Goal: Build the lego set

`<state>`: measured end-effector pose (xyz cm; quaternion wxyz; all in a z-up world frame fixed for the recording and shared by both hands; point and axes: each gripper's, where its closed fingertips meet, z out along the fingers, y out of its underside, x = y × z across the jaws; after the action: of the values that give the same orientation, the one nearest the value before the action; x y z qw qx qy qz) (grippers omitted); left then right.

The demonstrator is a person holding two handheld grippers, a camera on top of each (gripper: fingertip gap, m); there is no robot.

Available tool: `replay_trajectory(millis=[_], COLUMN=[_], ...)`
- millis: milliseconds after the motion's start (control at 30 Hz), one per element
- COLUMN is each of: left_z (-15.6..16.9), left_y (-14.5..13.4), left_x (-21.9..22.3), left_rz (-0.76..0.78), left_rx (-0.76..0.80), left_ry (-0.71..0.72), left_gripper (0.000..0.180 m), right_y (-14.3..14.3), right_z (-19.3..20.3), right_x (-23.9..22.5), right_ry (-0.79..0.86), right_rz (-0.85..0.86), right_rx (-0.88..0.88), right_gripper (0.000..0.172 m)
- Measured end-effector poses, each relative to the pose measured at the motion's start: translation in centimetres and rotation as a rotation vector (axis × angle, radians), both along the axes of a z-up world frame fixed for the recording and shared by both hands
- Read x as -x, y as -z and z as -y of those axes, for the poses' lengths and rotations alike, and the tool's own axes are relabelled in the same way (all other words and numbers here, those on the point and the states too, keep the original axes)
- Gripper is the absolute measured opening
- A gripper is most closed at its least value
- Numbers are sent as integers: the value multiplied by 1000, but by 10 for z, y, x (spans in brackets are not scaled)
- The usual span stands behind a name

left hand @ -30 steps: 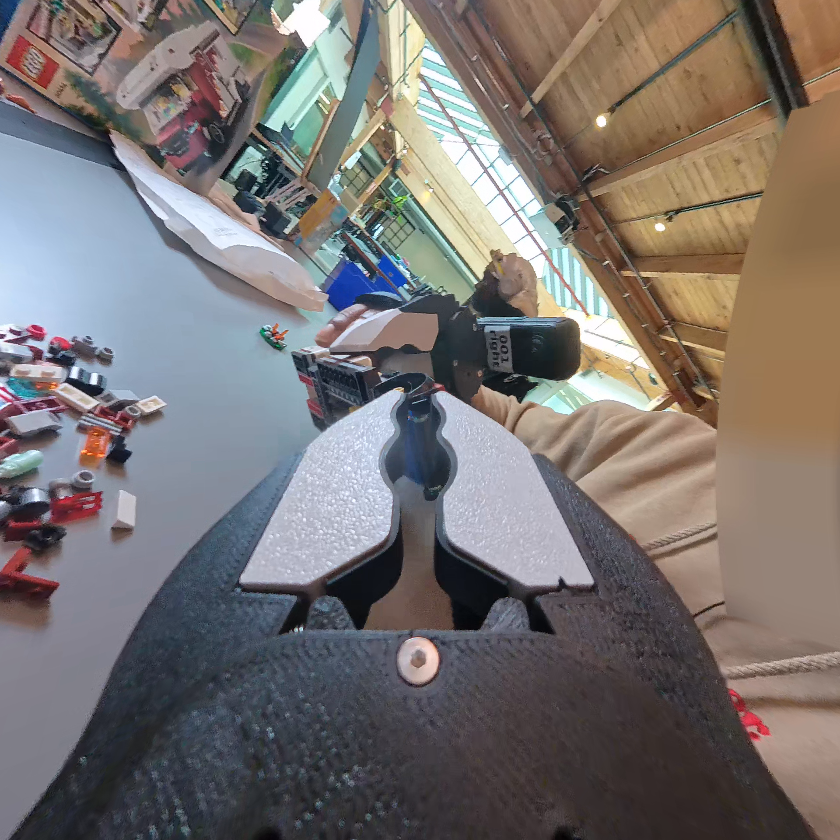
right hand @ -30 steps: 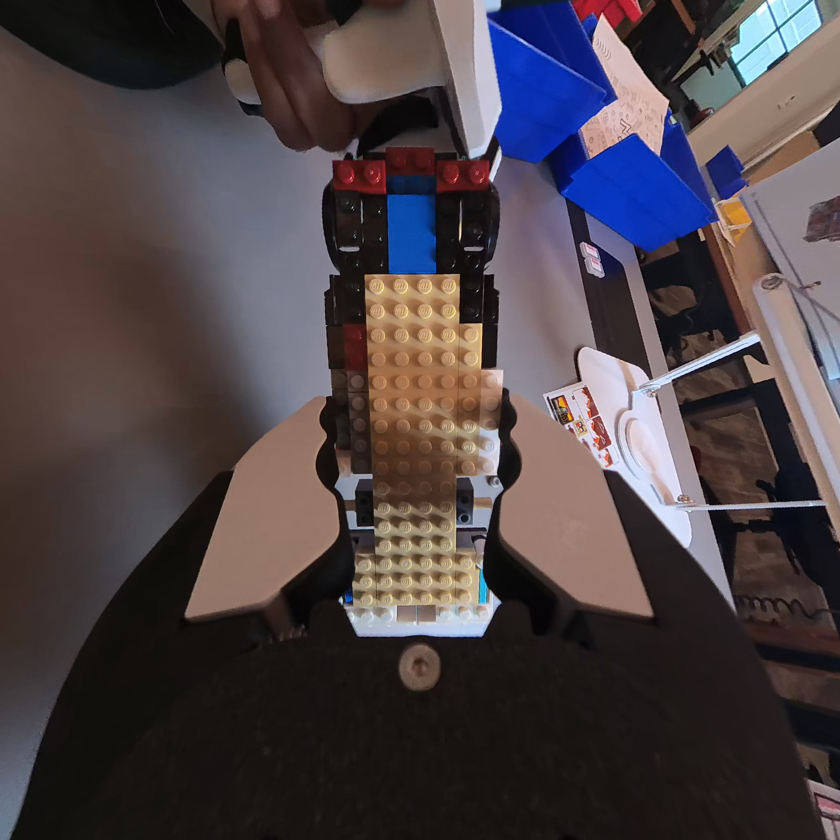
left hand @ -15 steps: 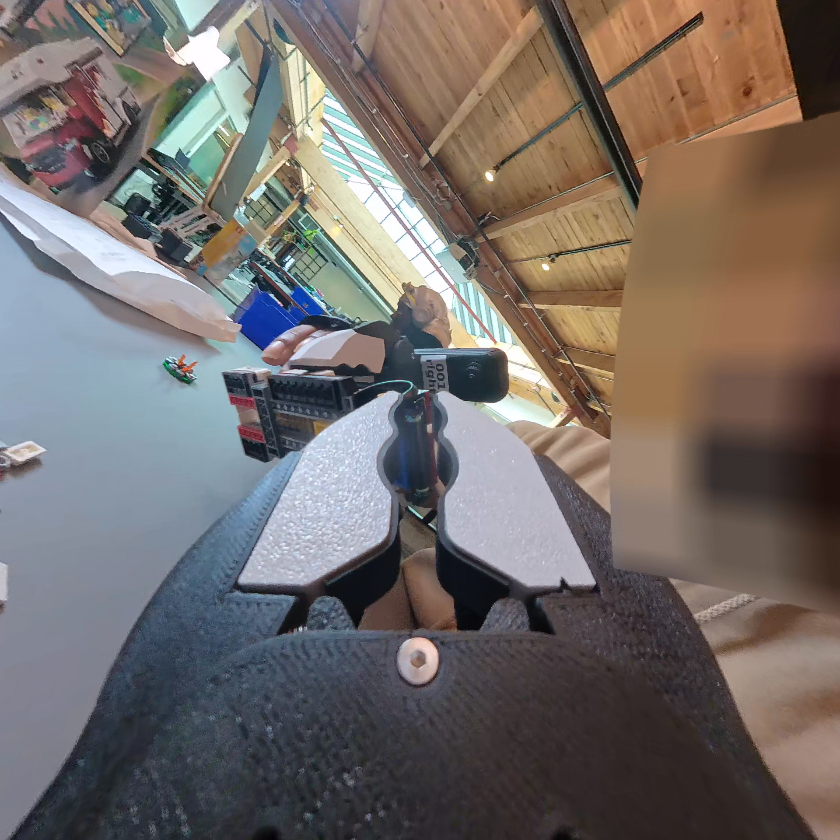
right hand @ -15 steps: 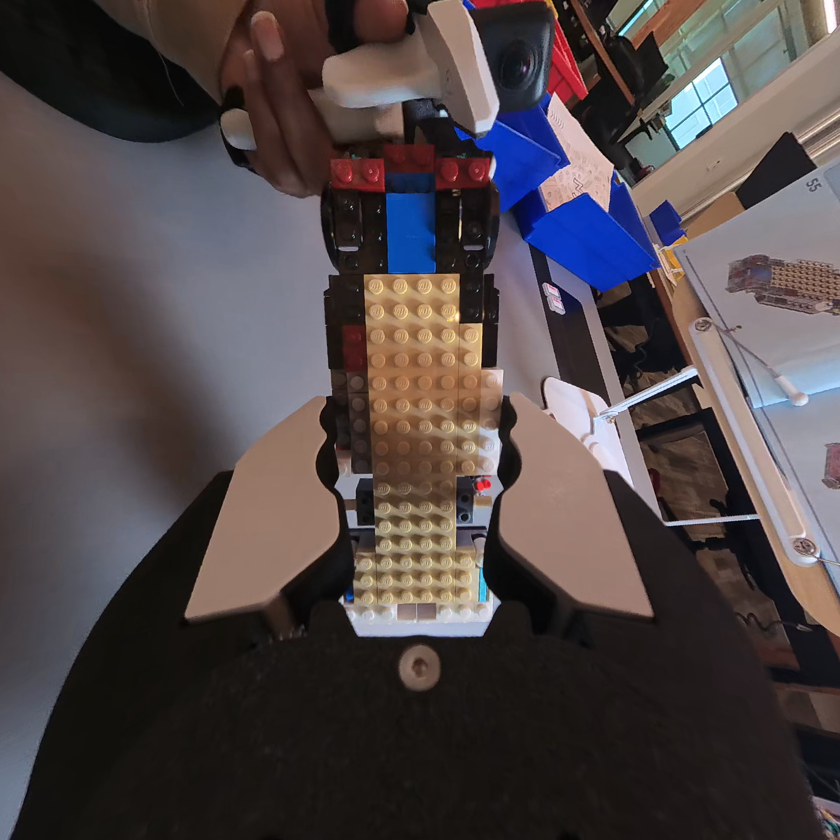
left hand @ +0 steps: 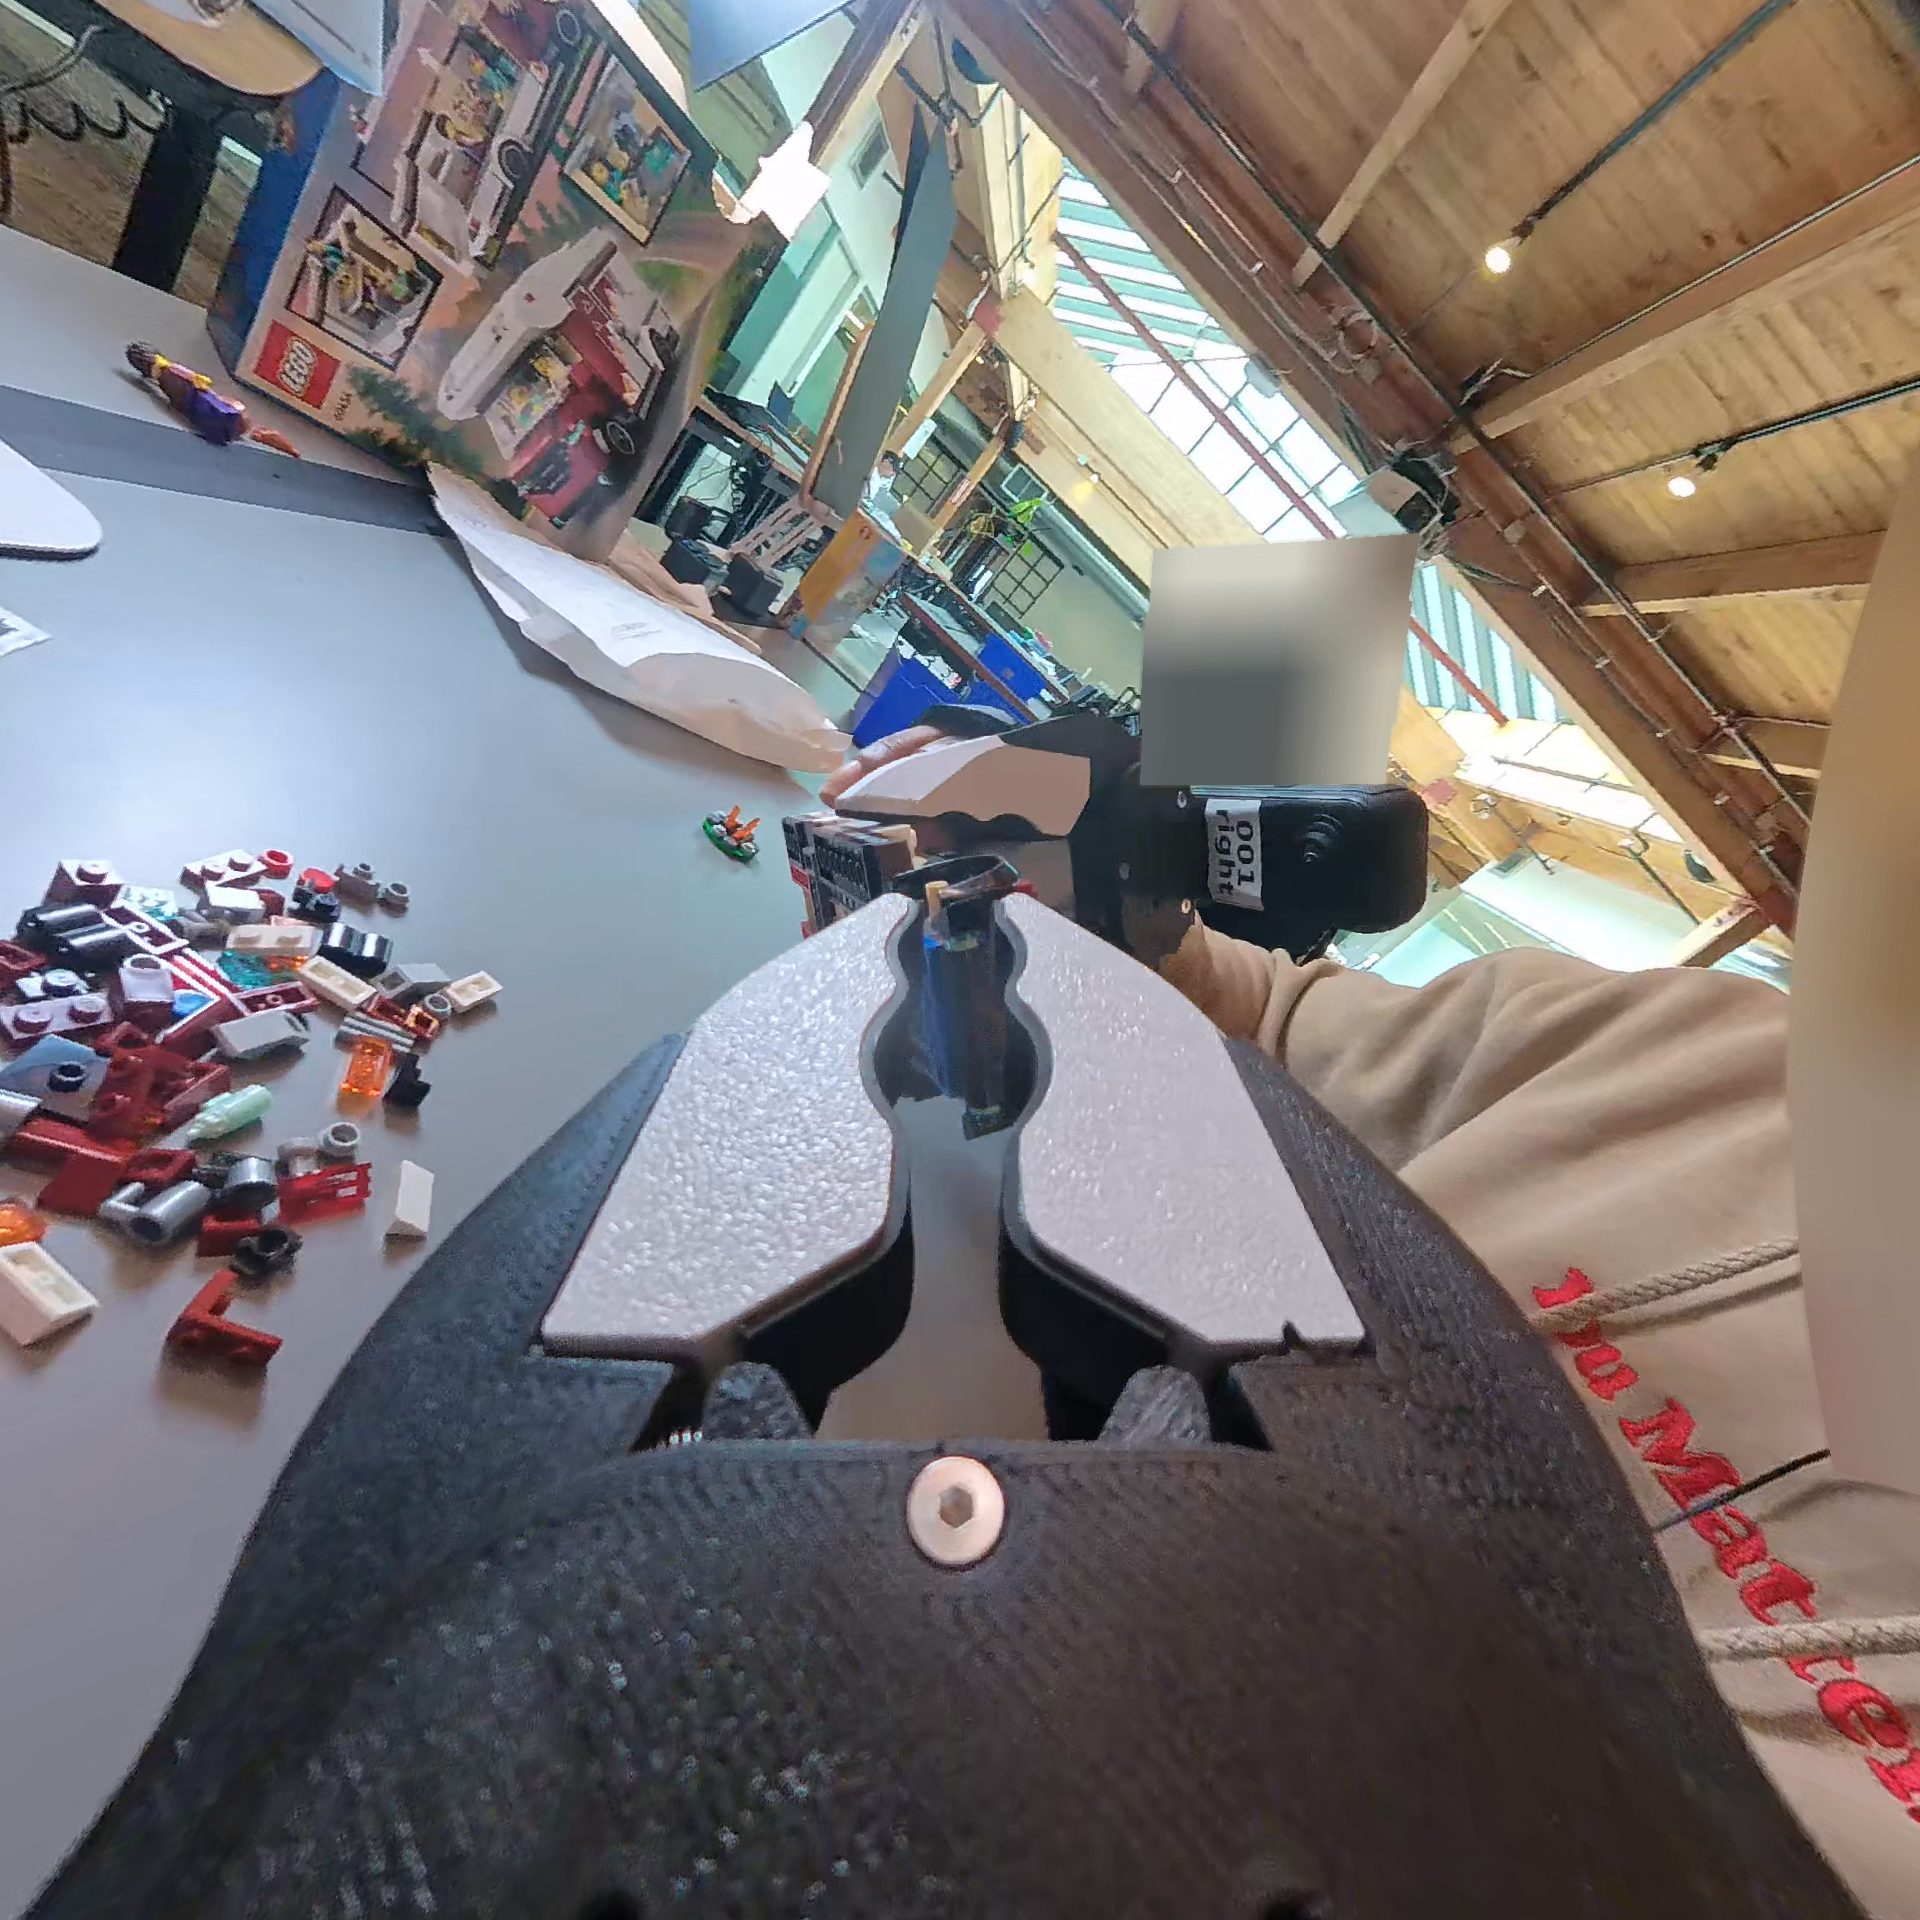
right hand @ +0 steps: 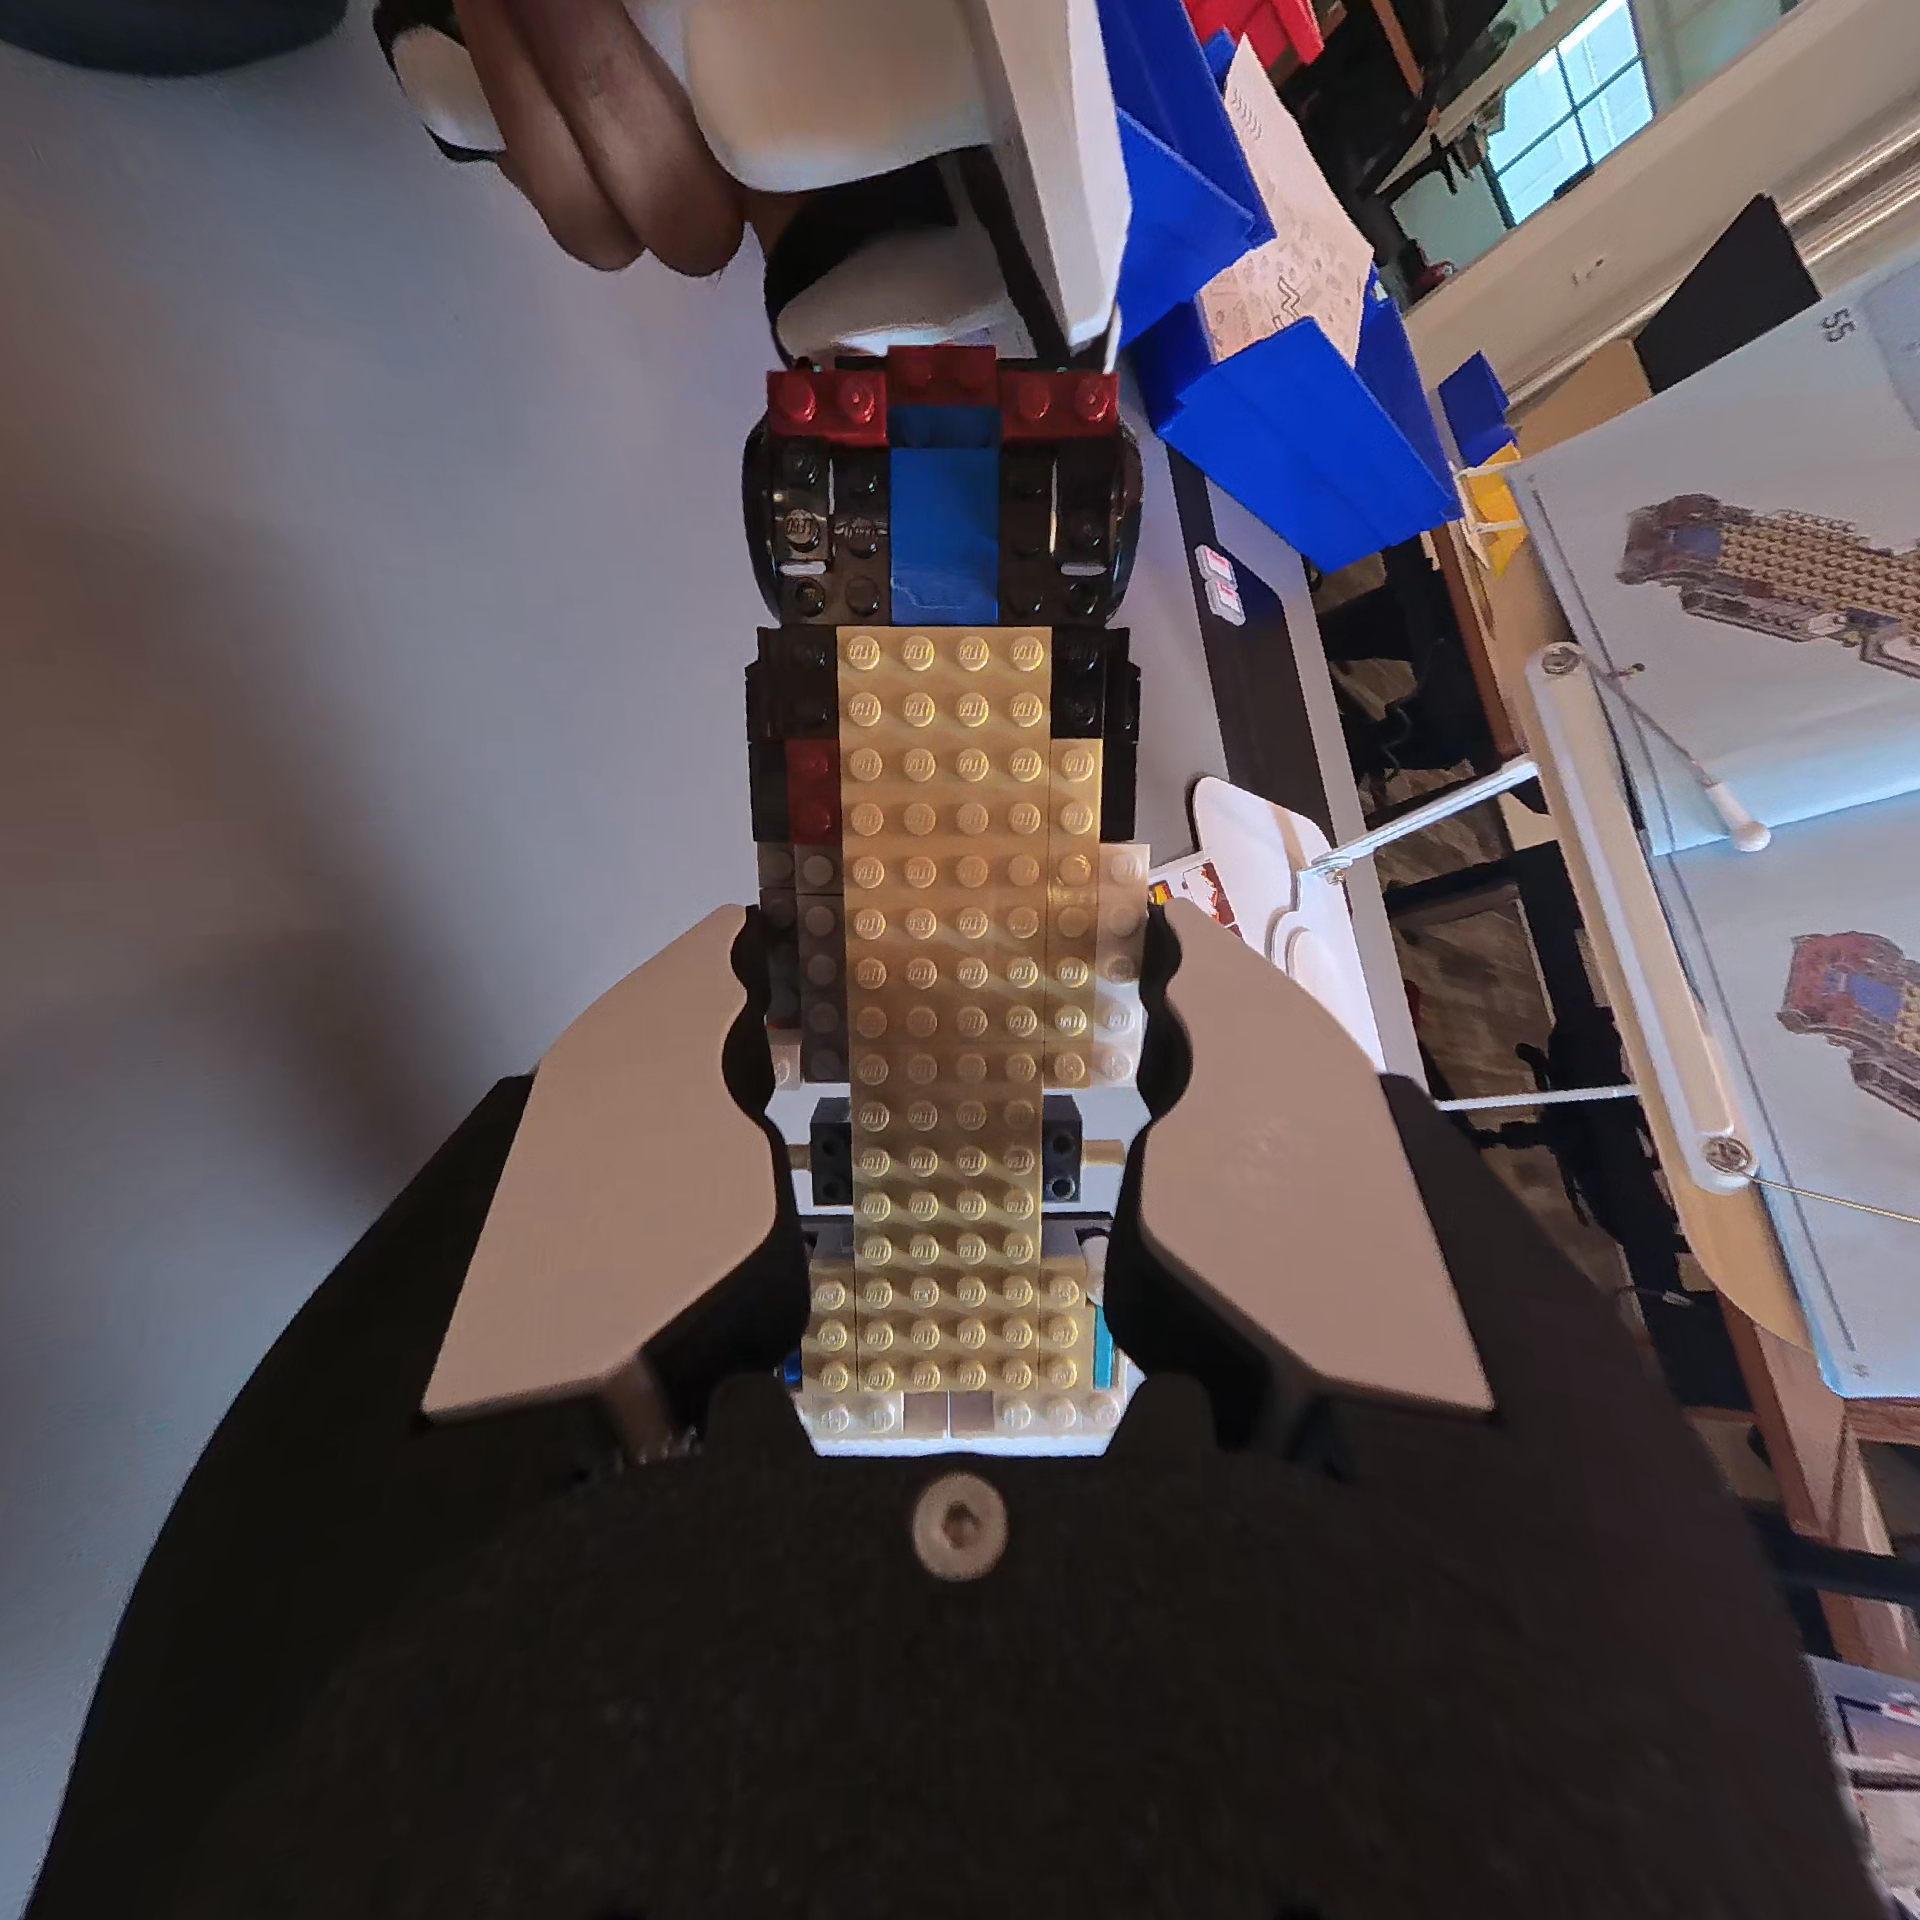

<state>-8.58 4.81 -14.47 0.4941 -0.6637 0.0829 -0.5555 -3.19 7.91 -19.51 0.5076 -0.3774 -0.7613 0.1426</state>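
Since the earlier frames, the left wrist view has swung back toward the counter [left hand: 312,748], so that the loose bricks and the printed box are seen again, while the right wrist view is almost unchanged. No goal can be read from that shift; only a re-aiming of the left claw is shown.

A long brick model [right hand: 945,935], tan-studded on top with black, dark red and blue parts at its far end, is gripped by the right claw [right hand: 951,935], whose pale fingers [right hand: 644,1122] are pressed against the model's two sides. The model is held clear of the counter. Just beyond its far end the left claw's white shell and a hand [right hand: 613,156] are seen.

A small dark piece with a blue strip [left hand: 961,997] is pinched by the left claw [left hand: 956,935]; its fingers [left hand: 769,1122] are nearly closed on it, and a black curved part is seen at the tips. What kind of piece it is cannot be told. Directly ahead, the model's end [left hand: 842,862] is seen under the right claw, very near the left tips; whether the piece touches the model cannot be told.

To the left, a scatter of loose bricks [left hand: 187,1060] lies on the counter, with a small green and orange piece [left hand: 732,828] apart from it, a white paper bag [left hand: 644,655] and the printed box [left hand: 499,281] beyond. Blue bins [right hand: 1278,416] and an open instruction booklet [right hand: 1766,727] are seen to the right.
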Motion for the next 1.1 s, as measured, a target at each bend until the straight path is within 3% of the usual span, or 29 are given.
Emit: replay_trajectory(millis=[233,533,700,900,1100], left_z=[-4,-12,-9,-4,-3], left_y=[5,19,17,14,9], left_x=[2,5,-1,-8,-3], left_rz=[-39,-460,-606,-617,-518], left_rx=[15,-131,-244,-299,-295], left_ry=[-38,-253,-290,-270,-226], left_gripper=[9,9,9,9,10], right_y=[3,14,17,21,20], right_z=[-2,-12,-16,-18,-13], right_x=[1,1,1,-2,-6], right_ry=[22,100,126,130,83], right_rz=[21,72,91,109,125], right_rx=[-26,-96,-100,-89,-52], right_gripper=[69,69,69,69,69])
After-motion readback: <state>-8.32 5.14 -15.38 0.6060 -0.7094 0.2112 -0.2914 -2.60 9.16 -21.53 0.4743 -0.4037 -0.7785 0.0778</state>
